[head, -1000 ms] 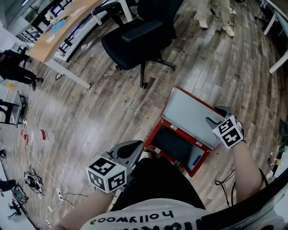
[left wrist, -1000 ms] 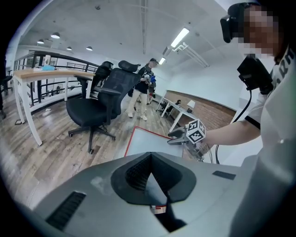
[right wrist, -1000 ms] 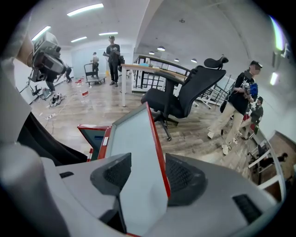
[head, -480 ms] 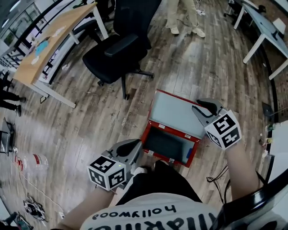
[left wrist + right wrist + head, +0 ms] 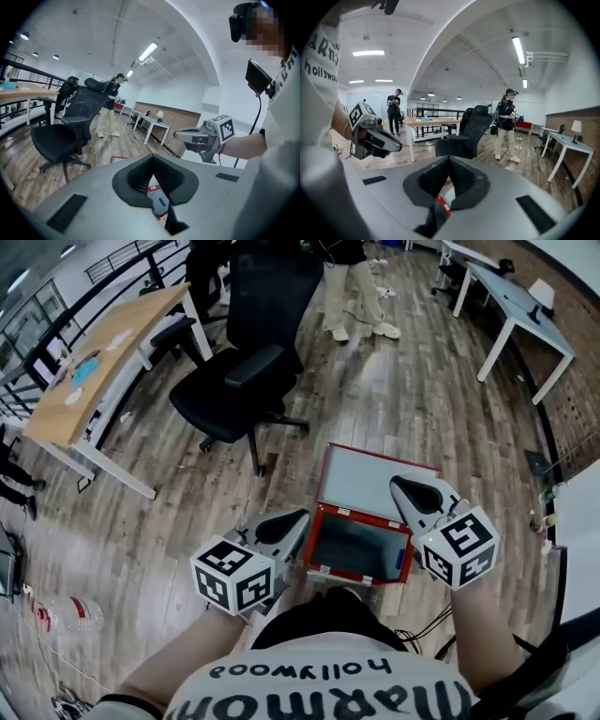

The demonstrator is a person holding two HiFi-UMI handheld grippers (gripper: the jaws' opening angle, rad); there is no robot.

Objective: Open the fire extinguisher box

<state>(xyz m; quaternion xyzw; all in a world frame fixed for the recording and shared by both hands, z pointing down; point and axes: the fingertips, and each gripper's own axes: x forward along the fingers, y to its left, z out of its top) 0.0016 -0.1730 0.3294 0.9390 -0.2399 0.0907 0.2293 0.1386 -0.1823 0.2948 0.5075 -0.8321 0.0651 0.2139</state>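
Note:
The red fire extinguisher box [image 5: 330, 570] stands on the wood floor in front of me, its grey-lined lid [image 5: 370, 479] swung back and the dark inside showing. My left gripper [image 5: 298, 517] hovers over the box's left front corner with its jaws together and nothing in them. At the box's right side, above the lid's edge, my right gripper [image 5: 398, 486] is shut and empty. A strip of the red box [image 5: 443, 202] shows below the closed jaws in the right gripper view, and the box [image 5: 158, 200] shows the same way in the left gripper view.
A black office chair [image 5: 234, 381] stands just beyond the box. A wooden desk [image 5: 94, 352] is at the far left, a white desk [image 5: 506, 296] at the far right. A person [image 5: 352, 287] stands at the back. A plastic bottle [image 5: 61, 615] lies at left.
My right gripper's jaws have gone from wide open to shut and it has come away from the lid's right edge. Both grippers sit higher in the view. The lid stays open.

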